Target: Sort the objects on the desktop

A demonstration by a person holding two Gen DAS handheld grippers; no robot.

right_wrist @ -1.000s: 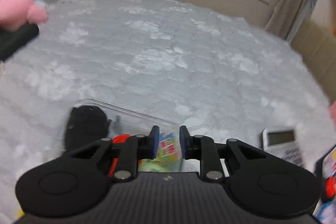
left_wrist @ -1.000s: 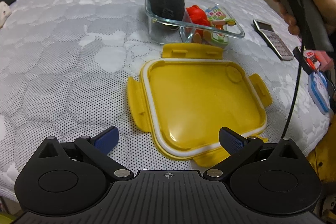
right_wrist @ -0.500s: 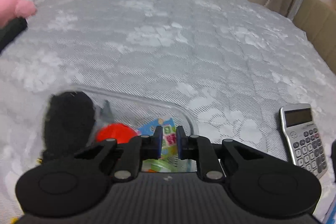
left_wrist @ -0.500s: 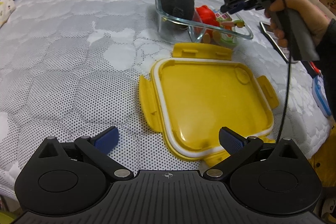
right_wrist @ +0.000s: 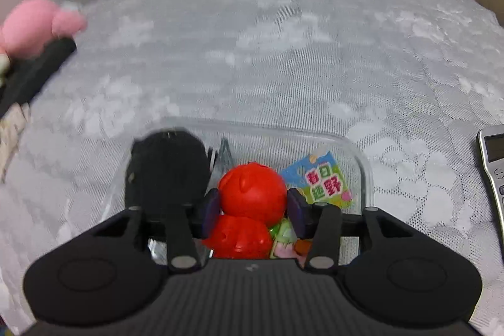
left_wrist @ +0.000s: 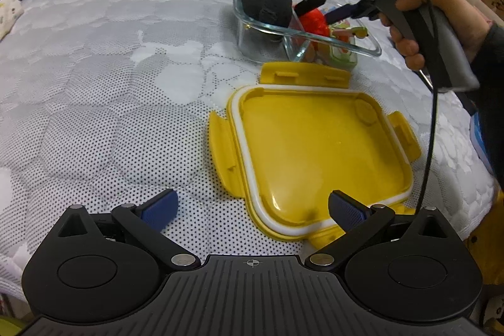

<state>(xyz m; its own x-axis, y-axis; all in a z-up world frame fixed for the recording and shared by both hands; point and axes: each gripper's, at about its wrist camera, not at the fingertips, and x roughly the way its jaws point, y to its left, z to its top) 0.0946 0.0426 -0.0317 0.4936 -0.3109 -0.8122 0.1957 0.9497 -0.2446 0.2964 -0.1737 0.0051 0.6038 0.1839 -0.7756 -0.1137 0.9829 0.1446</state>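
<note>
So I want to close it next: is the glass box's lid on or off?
Off. The yellow lid lies inside-up on the bedspread beside the open glass box.

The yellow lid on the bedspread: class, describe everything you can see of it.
The yellow lid looks like glossy plastic, roughly square with rounded corners. It lies flat with its inside up, showing a white seal ring near its edge and a hinged clip flap on each side. It rests on the white bedspread, just in front of the glass container. No claw touches it.

Red toy (right_wrist: 252, 189) between parted jaws.
</note>
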